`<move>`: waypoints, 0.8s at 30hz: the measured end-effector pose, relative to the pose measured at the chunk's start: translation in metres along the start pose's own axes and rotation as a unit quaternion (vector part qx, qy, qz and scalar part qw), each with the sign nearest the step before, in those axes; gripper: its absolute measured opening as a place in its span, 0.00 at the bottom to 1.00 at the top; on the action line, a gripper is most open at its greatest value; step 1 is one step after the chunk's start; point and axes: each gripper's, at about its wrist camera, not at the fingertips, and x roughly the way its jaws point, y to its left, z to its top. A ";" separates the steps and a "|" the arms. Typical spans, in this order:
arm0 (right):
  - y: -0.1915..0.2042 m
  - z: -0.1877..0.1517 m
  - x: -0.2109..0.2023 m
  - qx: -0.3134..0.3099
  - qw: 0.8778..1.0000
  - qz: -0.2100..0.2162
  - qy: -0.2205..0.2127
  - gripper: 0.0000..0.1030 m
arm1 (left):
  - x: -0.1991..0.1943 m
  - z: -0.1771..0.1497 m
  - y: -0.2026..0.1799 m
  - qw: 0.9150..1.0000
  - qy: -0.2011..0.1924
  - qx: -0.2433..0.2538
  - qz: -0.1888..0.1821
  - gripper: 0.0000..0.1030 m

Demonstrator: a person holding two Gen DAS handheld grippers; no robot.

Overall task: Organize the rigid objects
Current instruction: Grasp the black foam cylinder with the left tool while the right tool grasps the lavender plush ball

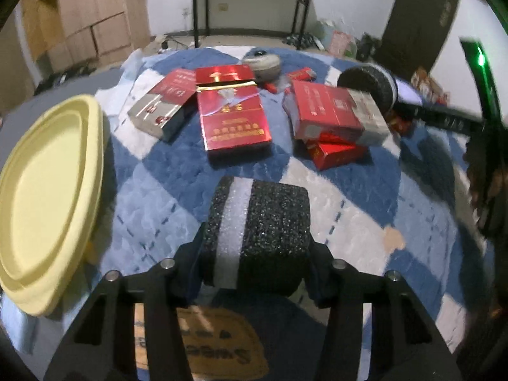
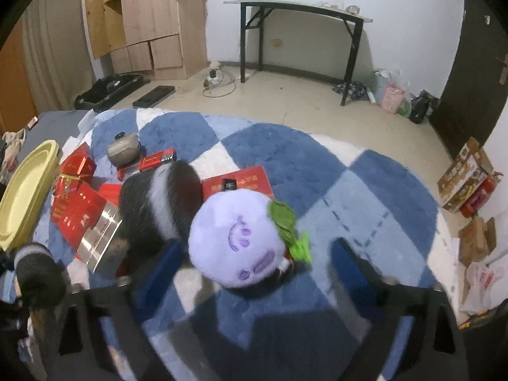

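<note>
My left gripper (image 1: 255, 241) is shut on a black foam block with a white stripe (image 1: 273, 222) standing on the blue-and-white rug (image 1: 349, 216). Beyond it lie red cigarette boxes (image 1: 233, 117), a red lighter (image 1: 301, 74) and a grey round pot (image 1: 262, 63). A pale yellow tray (image 1: 47, 190) sits on the left. My right gripper (image 2: 257, 254) is open around a purple plush ball (image 2: 236, 238), with rug showing beside its right finger. A second striped foam roll (image 2: 158, 203) lies against the plush, by the boxes (image 2: 76, 209).
A black-legged folding table (image 2: 301, 6) and a wooden cabinet (image 2: 152, 16) stand by the far wall. Cardboard boxes (image 2: 466, 177) and bags crowd the floor at right, by a dark door (image 2: 476, 79). The rug's right half (image 2: 349, 174) is bare.
</note>
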 end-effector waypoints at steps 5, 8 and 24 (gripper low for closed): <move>-0.007 -0.001 0.011 0.001 1.000 0.020 0.002 0.58 | -0.010 0.000 0.001 1.000 -0.023 0.013 0.003 0.51; -0.013 -0.005 -0.001 -0.002 1.000 0.019 -0.010 0.55 | -0.022 0.003 0.006 0.999 -0.036 0.003 0.004 0.51; 0.006 -0.023 -0.088 -0.020 0.996 -0.007 -0.083 0.54 | -0.101 0.041 0.112 0.992 -0.087 -0.069 0.054 0.51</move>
